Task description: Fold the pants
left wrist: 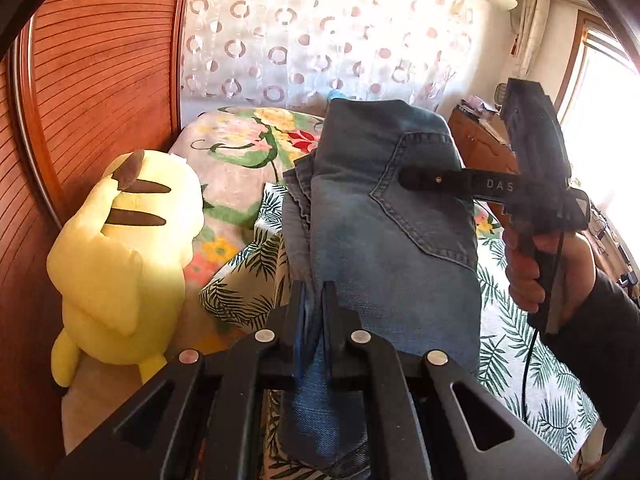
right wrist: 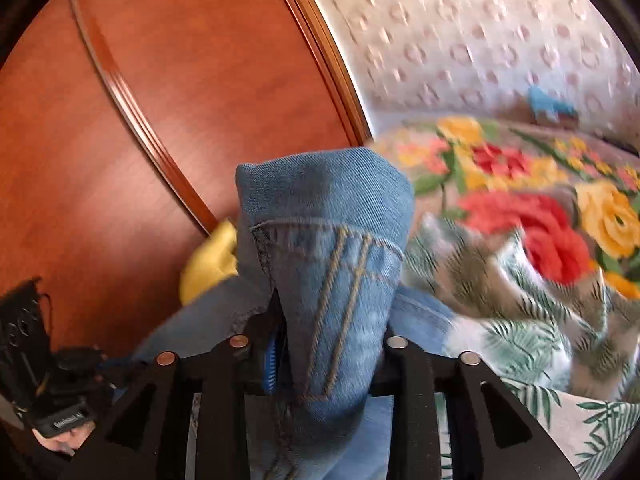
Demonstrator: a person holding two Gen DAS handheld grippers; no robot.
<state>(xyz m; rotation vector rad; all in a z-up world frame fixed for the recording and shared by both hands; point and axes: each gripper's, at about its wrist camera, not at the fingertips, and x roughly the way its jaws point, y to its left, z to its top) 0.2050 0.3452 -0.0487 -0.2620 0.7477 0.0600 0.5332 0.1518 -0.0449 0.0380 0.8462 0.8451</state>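
The left gripper (left wrist: 314, 300) is clamped tight on a thin fold of the blue denim pants (left wrist: 384, 216), its two black fingers (left wrist: 297, 304) pressed together with only cloth between them. From that pinch the jeans are stretched forward and up, a back pocket (left wrist: 424, 200) shown face-on.

The right gripper (right wrist: 332, 344) is seen from its own camera with a thick bunch of denim (right wrist: 328, 248) filling the gap between its jaws; a stitched seam and two tan lines of thread run across it. The jaws are held partly apart, and whether the pads press on the cloth cannot be told. In the left view the same tool (left wrist: 532, 152) is gripped by a hand (left wrist: 544, 264) in a dark sleeve, one finger laid over the pocket.

The pants are held up over a bed, above a palm-leaf sheet (left wrist: 516, 340) and a flowered blanket (left wrist: 240, 140). A yellow plush toy (left wrist: 120, 256) is propped against the reddish wooden panel (left wrist: 100, 64). A patterned white curtain (left wrist: 328, 28) is hung behind.
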